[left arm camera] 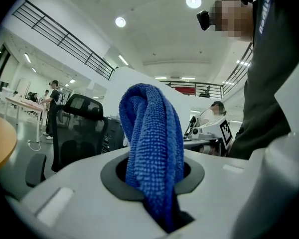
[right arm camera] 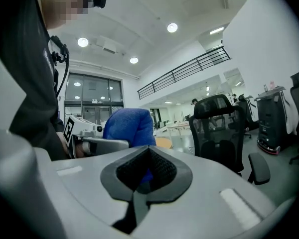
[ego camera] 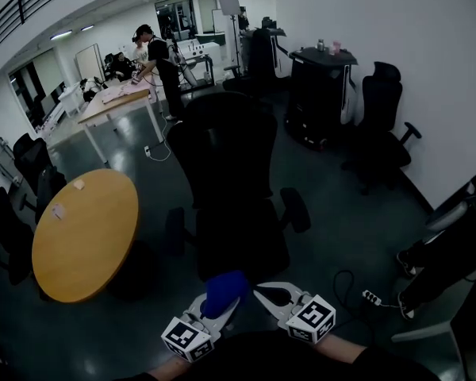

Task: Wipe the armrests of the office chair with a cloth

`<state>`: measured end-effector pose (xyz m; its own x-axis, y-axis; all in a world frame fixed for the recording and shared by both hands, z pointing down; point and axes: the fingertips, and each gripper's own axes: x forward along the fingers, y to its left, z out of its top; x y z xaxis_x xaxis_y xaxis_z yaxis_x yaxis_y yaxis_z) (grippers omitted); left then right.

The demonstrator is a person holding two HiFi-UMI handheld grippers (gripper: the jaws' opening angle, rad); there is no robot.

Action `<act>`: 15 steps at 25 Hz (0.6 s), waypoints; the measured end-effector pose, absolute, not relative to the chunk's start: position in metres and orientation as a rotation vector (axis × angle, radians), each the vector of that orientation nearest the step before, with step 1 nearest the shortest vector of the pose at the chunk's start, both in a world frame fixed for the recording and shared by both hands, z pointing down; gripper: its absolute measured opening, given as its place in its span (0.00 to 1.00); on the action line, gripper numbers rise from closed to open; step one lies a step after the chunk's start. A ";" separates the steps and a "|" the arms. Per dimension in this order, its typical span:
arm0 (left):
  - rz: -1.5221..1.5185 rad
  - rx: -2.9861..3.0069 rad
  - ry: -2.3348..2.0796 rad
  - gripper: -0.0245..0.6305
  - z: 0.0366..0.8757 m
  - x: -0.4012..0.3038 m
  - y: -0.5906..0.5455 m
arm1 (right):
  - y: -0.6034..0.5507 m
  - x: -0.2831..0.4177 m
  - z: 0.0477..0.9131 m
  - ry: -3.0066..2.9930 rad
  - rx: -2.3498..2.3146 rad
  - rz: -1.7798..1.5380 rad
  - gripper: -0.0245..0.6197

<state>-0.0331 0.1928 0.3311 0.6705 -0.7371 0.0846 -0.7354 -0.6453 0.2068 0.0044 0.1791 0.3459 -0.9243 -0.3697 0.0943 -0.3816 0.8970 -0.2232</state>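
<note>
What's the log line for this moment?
left gripper: shut on blue cloth | right gripper: shut, empty | office chair: ahead, both grippers clear of it | armrests: no contact

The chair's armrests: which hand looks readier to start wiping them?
Left. The left gripper is shut on the blue cloth, facing the chair; the right gripper is shut and empty. Neither touches an armrest.
</note>
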 end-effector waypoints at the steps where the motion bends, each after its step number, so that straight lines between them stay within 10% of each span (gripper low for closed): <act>1: -0.017 2.671 -1.182 0.20 0.333 -0.035 0.193 | 0.180 0.003 0.347 -3.007 0.606 0.365 0.04; 15: -0.045 2.668 -1.204 0.20 0.339 -0.053 0.201 | 0.186 -0.015 0.355 -2.978 0.588 0.383 0.04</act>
